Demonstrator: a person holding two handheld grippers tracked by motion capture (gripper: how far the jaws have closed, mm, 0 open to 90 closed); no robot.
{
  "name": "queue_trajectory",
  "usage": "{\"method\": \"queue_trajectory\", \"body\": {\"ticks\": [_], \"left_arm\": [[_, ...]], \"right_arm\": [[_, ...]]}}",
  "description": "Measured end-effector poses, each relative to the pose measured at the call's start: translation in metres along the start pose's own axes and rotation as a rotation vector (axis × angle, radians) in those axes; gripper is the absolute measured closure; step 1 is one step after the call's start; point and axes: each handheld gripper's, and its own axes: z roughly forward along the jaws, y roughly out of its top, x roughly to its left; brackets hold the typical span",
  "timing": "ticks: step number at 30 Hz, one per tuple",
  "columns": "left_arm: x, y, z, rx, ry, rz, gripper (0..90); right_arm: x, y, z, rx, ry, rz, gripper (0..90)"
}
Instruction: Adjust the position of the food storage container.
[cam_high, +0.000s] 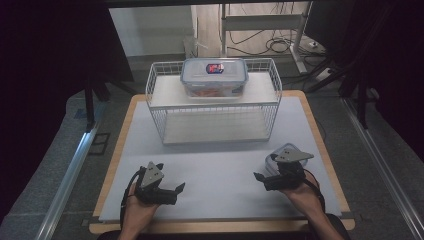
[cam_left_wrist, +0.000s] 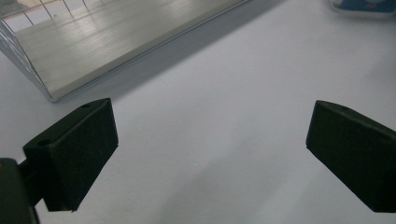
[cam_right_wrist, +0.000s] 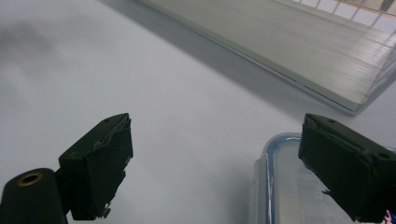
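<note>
- The small lidded container (cam_high: 280, 156) sits near the surface's right edge, just beyond the right gripper (cam_high: 261, 178), the nearer one.
- Both the right gripper and the left gripper (cam_high: 179, 189) are wide open, empty.

Both rigs are matte black: left hand-held gripper (cam_high: 180, 188) and right hand-held gripper (cam_high: 258, 177) each carry a grey three-cornered plate, chunky block-shaped pads (cam_left_wrist: 79, 149), plus black cables trailing toward the bottom edge.

I noted the wire rack (cam_high: 214, 102) at the table's (cam_high: 215, 170) far middle, with the lidded container (cam_high: 214, 77) on its upper shelf. A second container (cam_high: 281, 161) lay on the near right, just beside my right gripper (cam_high: 261, 179); my left gripper (cam_high: 178, 189) sat near left, well apart.
</note>
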Motion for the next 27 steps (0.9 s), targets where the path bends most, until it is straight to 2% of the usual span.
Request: {"method": "queue_trajectory", "body": {"ticks": [3, 5, 7, 10, 11, 15, 17, 19, 21, 27], "left_arm": [[0.001, 0.000, -0.001, -0.006, 0.005, 0.004, 2.2], [0.001, 0.000, -0.002, -0.006, 0.005, 0.001, 2.3], [0.002, 0.000, -0.002, -0.009, 0.005, -0.004, 2.2], [0.003, 0.000, -0.003, -0.010, 0.005, -0.005, 2.3], [0.002, 0.000, -0.002, -0.009, 0.005, -0.006, 2.3], [0.002, 0.000, -0.002, -0.004, 0.008, -0.002, 2.4], [0.002, 0.000, -0.002, -0.005, 0.009, -0.004, 2.4], [0.002, 0.000, -0.002, -0.008, 0.008, -0.007, 2.5], [0.002, 0.000, -0.002, -0.008, 0.008, -0.006, 2.6], [0.002, -0.001, 0.000, 0.004, 0.006, -0.001, 2.7]], "right_arm": [[-0.002, 0.001, 0.001, 0.012, -0.030, 0.027, 10.4], [-0.004, 0.001, 0.000, 0.011, -0.033, 0.036, 10.0], [-0.006, 0.002, 0.000, 0.027, -0.054, 0.049, 5.8], [-0.011, 0.002, -0.001, 0.037, -0.075, 0.061, 8.0], [-0.014, 0.002, -0.002, 0.042, -0.078, 0.066, 13.5], [-0.031, 0.004, -0.013, 0.040, -0.108, 0.104, 53.4], [-0.041, 0.006, -0.020, 0.028, -0.087, 0.133, 68.0], [-0.051, 0.006, -0.026, 0.024, -0.089, 0.141, 81.2], [-0.059, 0.005, -0.029, 0.021, -0.108, 0.134, 89.3], [-0.086, -0.002, -0.039, 0.035, -0.197, 0.185, 89.9]]}}
